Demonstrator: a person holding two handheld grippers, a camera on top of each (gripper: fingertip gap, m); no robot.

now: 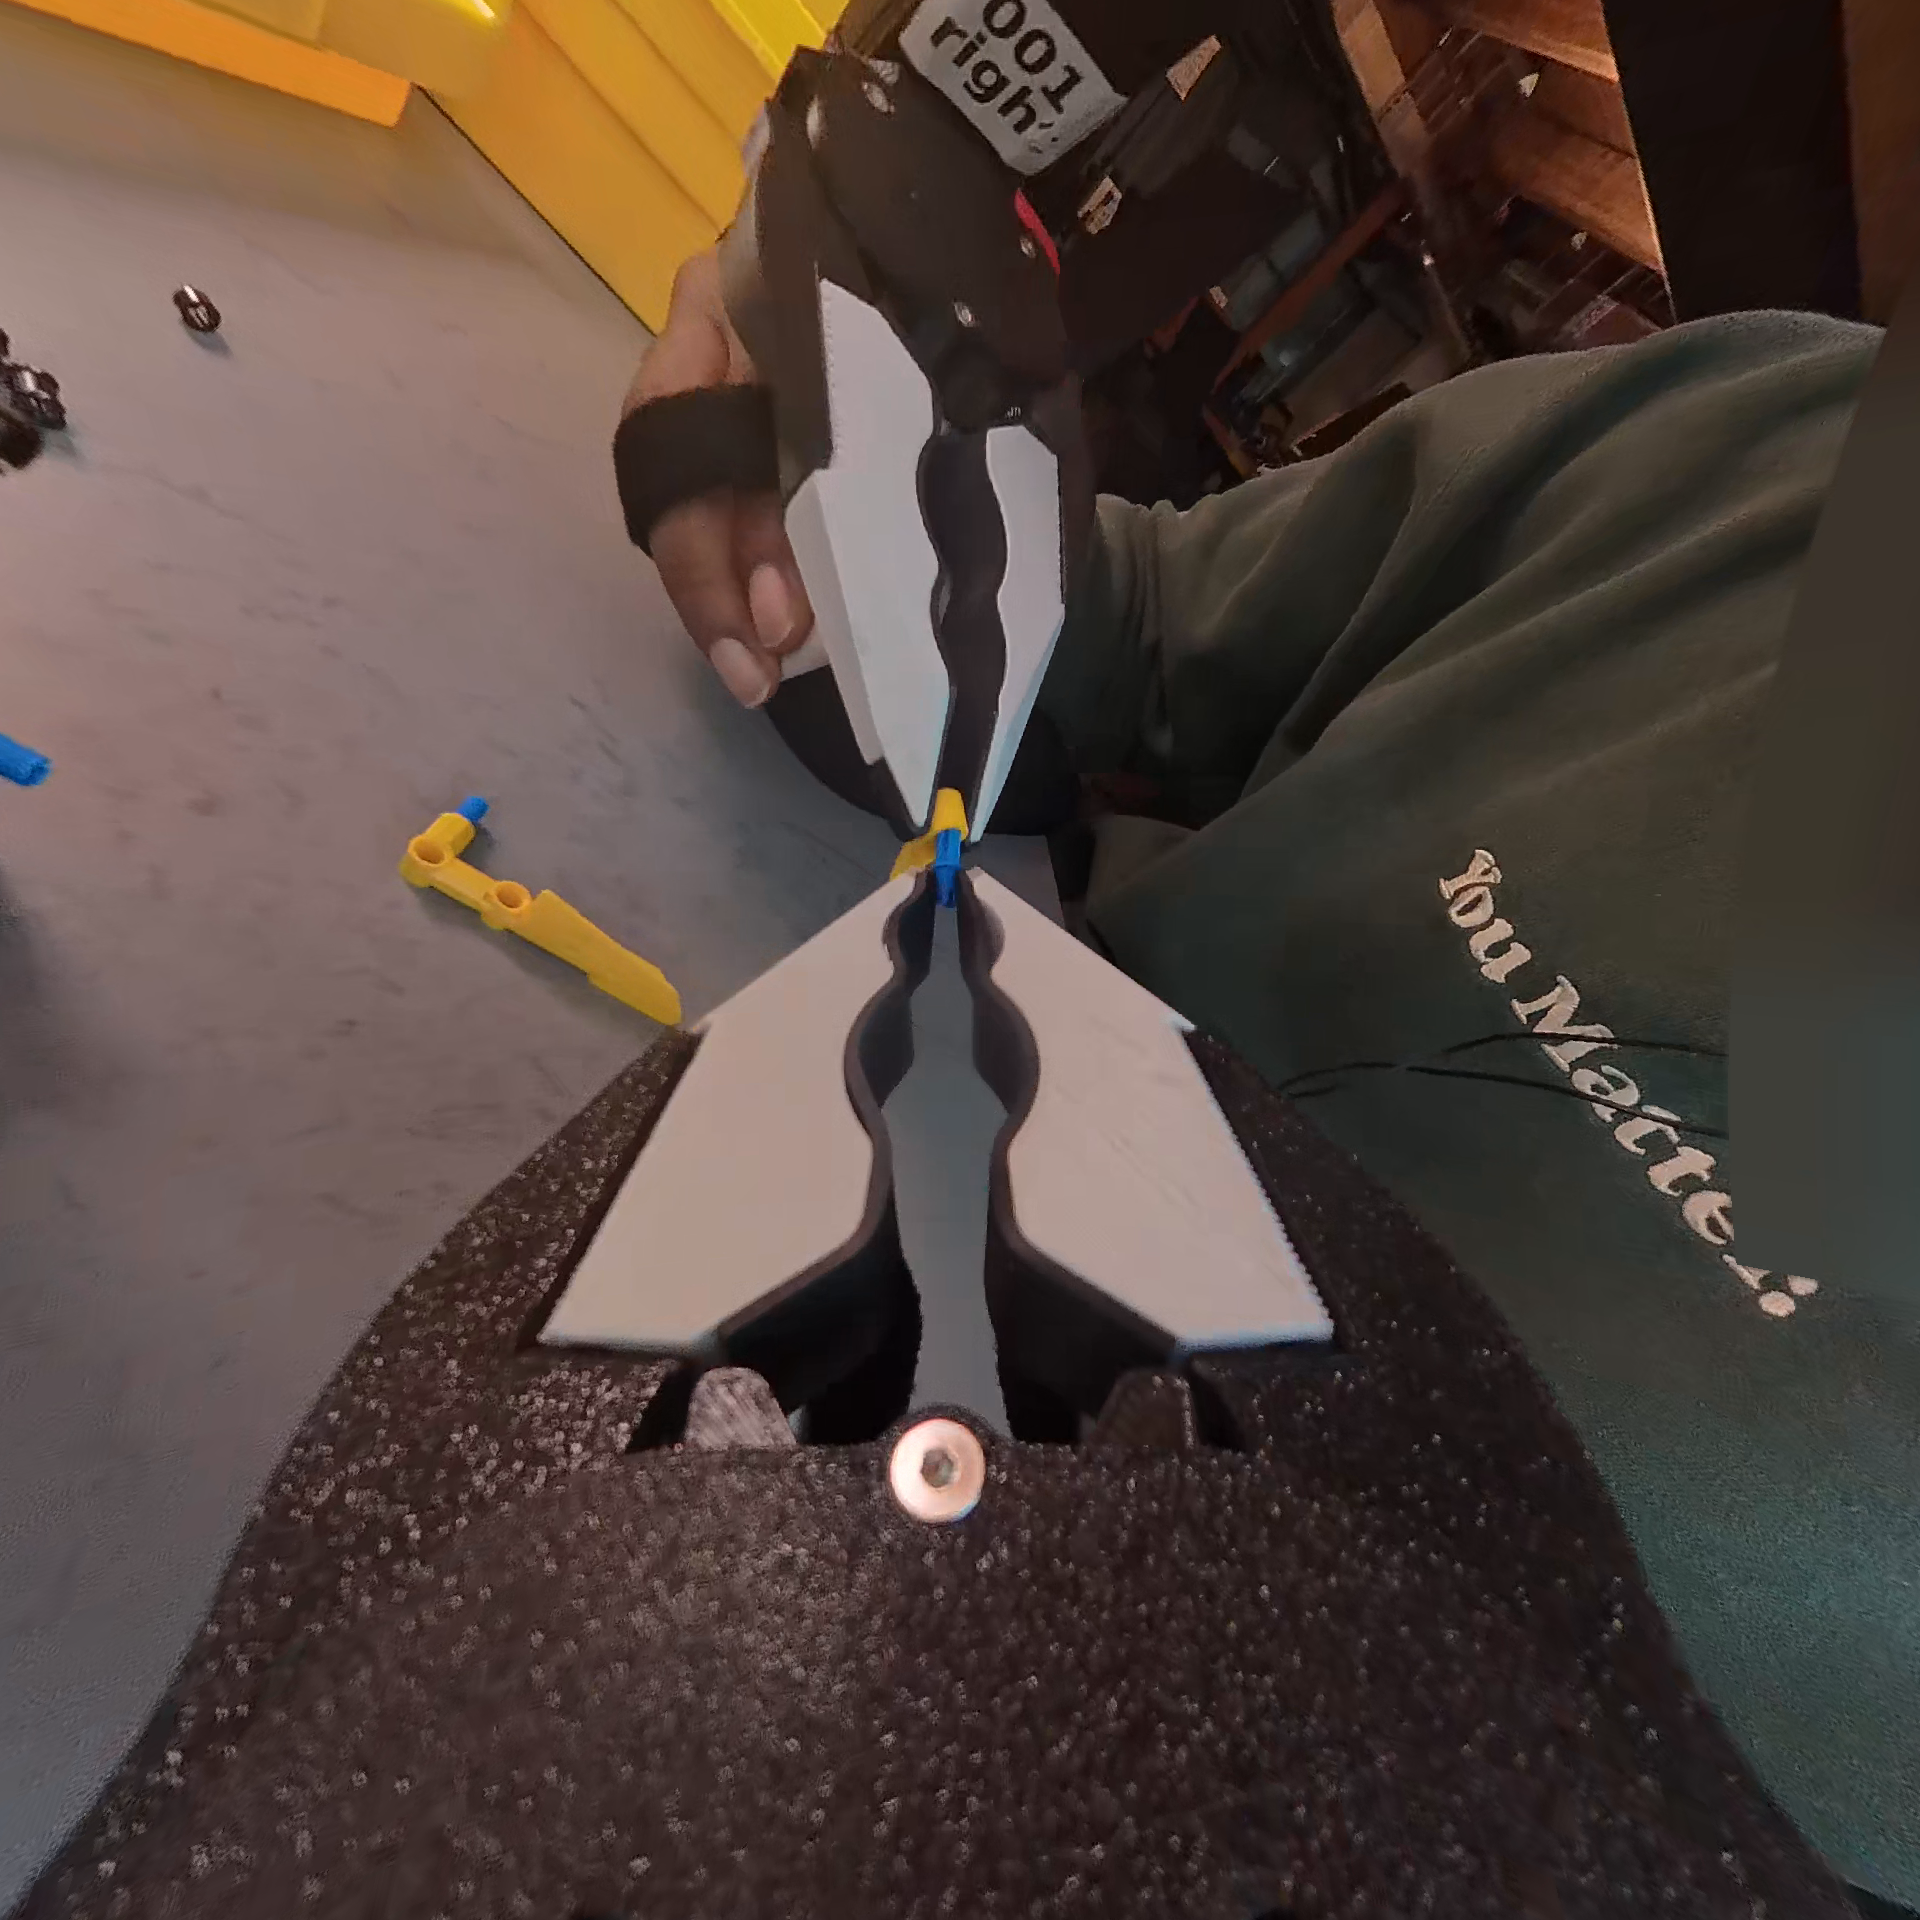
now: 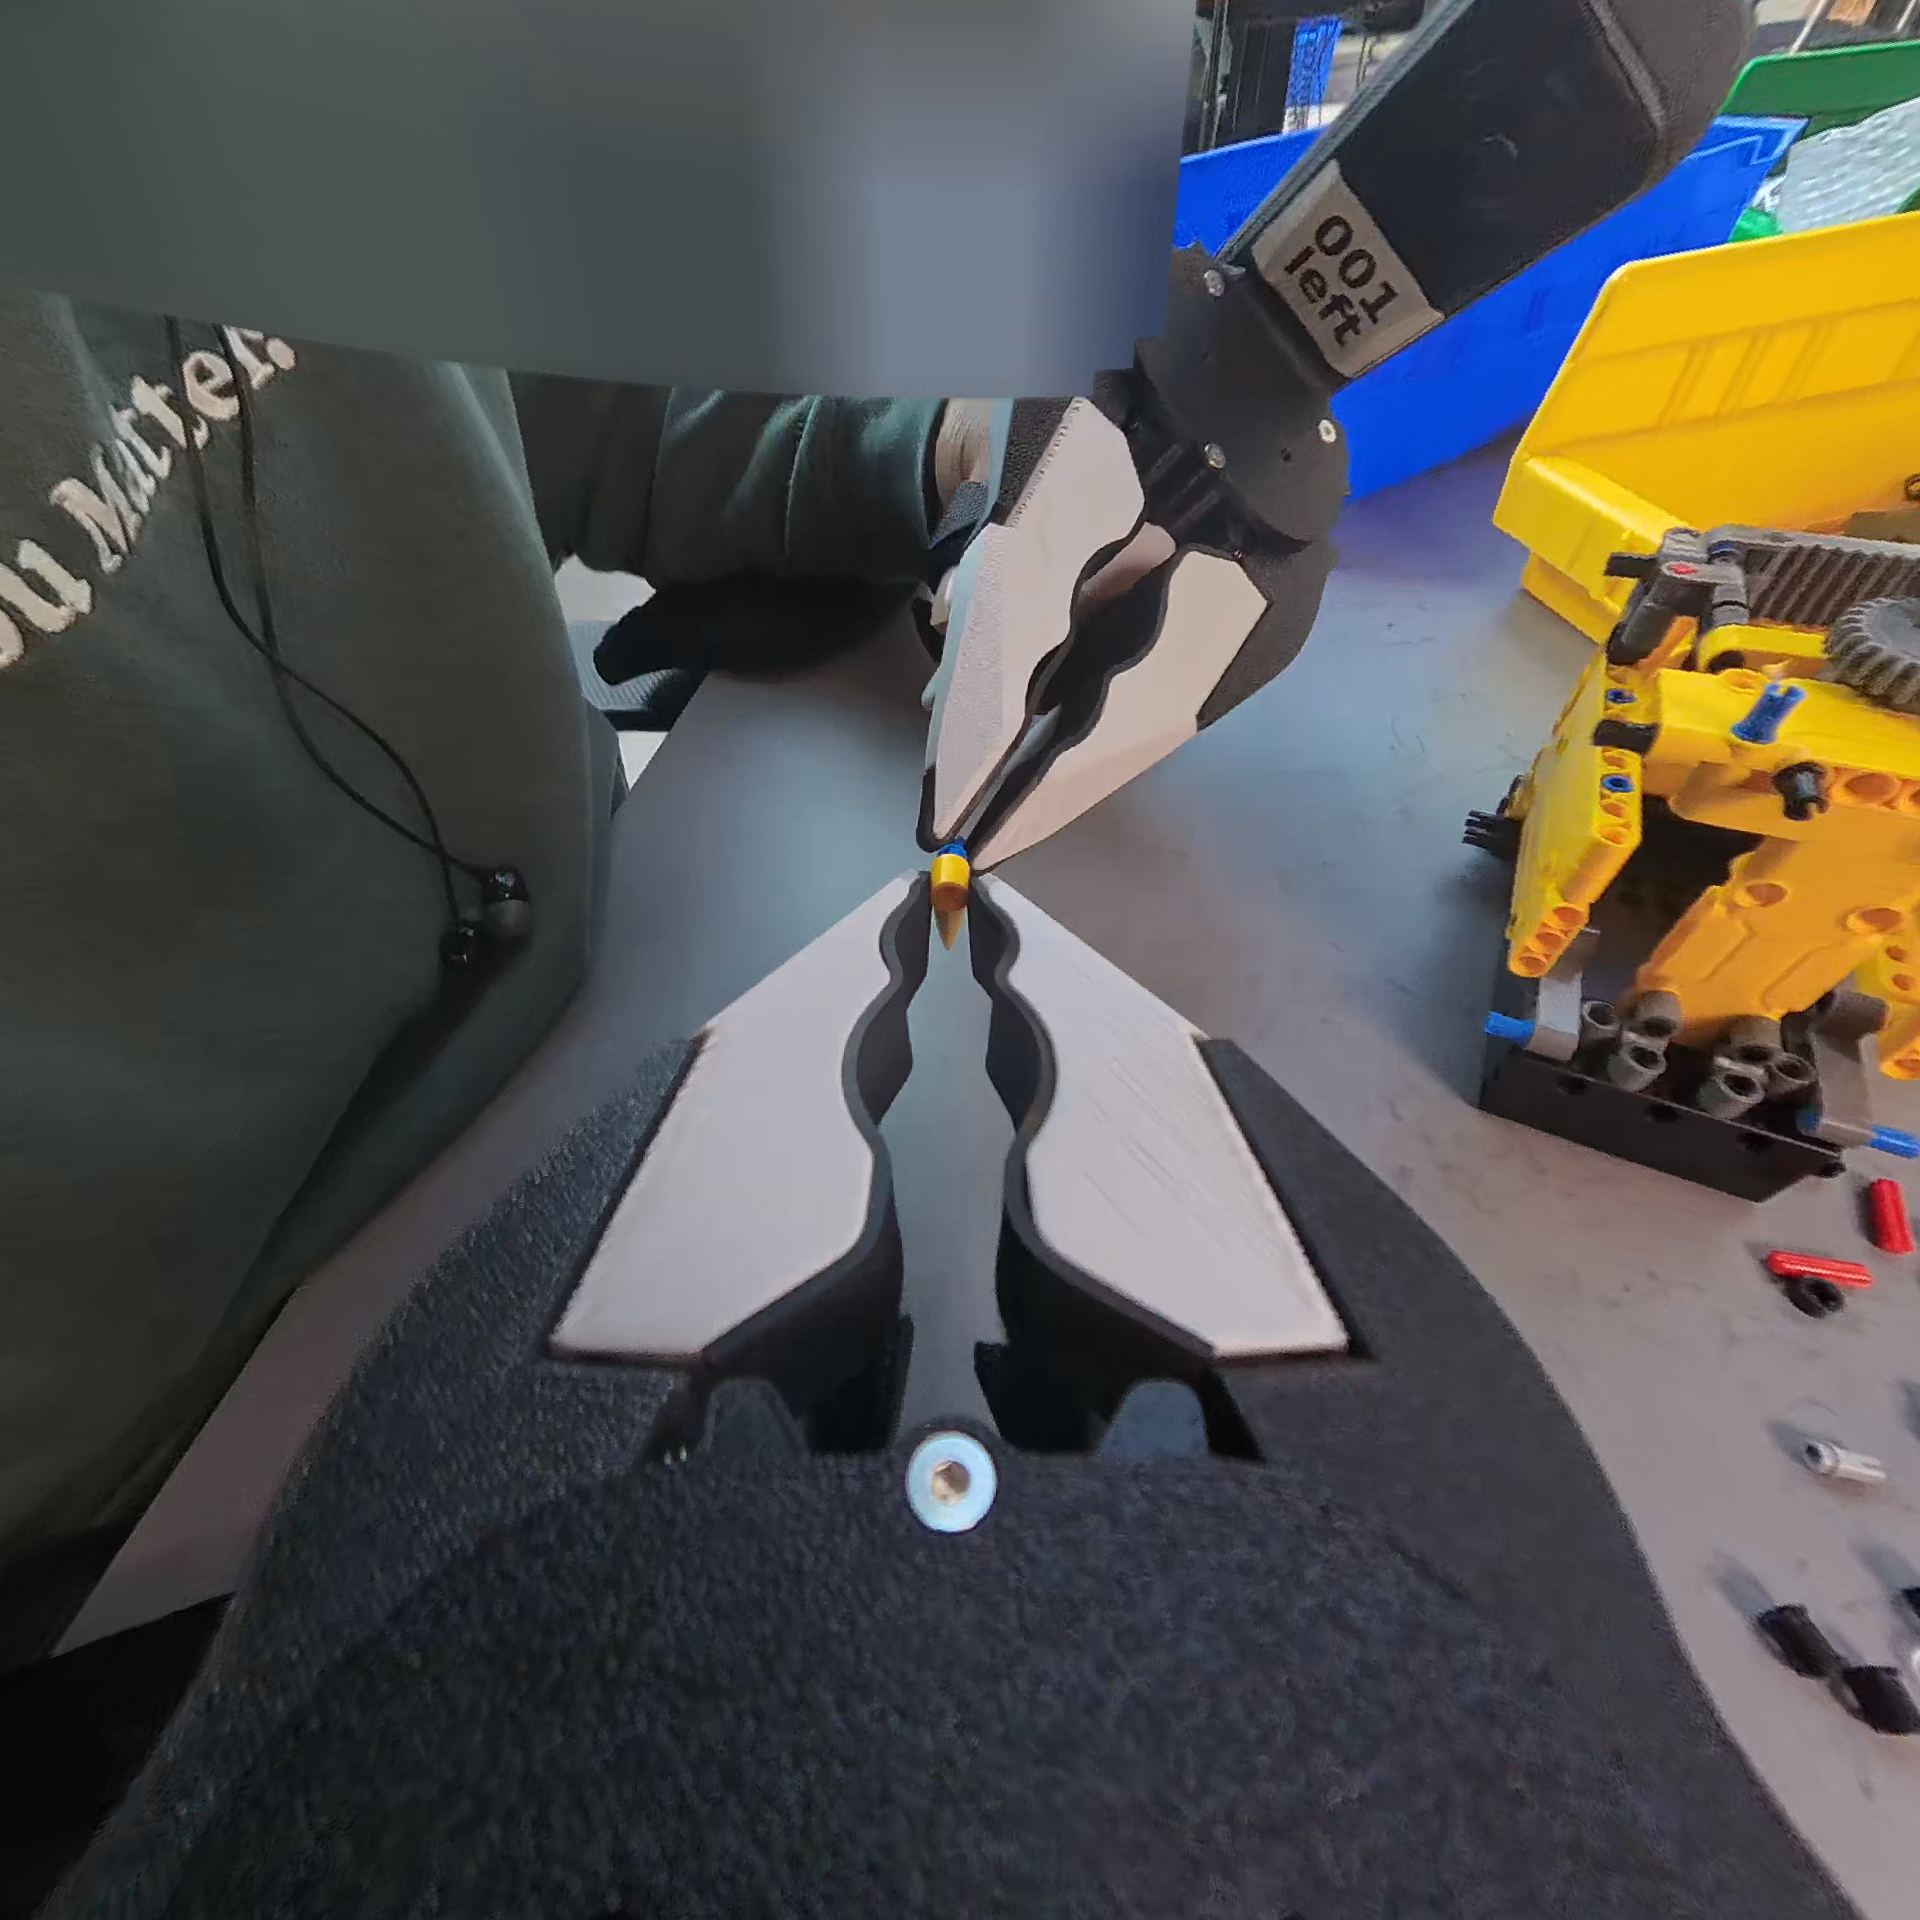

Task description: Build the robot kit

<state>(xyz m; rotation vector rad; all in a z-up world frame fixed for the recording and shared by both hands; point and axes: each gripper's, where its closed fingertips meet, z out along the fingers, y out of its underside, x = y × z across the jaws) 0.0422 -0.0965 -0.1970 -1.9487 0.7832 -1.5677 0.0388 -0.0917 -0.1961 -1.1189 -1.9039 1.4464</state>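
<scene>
My left gripper (image 1: 940, 883) is shut on a small blue pin (image 1: 945, 871). My right gripper (image 2: 948, 881) is shut on a small yellow pointed brick piece (image 2: 948, 894). The two grippers meet tip to tip just above the grey table (image 1: 312, 623). The blue pin touches or sits in the end of the yellow piece (image 1: 948, 808). In the left wrist view the right gripper (image 1: 943, 816) comes down from above, held by a hand. In the right wrist view the left gripper (image 2: 958, 844) comes in from the upper right, with a sliver of the blue pin (image 2: 963, 848) showing.
A yellow beam with a blue pin (image 1: 530, 909) lies on the table to the left, with small black parts (image 1: 31, 400) farther off. A yellow brick vehicle model (image 2: 1714, 831), red pins (image 2: 1829, 1262), black connectors (image 2: 1839, 1683) and yellow (image 2: 1714, 395) and blue bins (image 2: 1455, 312) are at right. A person in a green sweatshirt (image 1: 1455, 727) sits close. My two grippers' fingertips are within a few centimetres of each other.
</scene>
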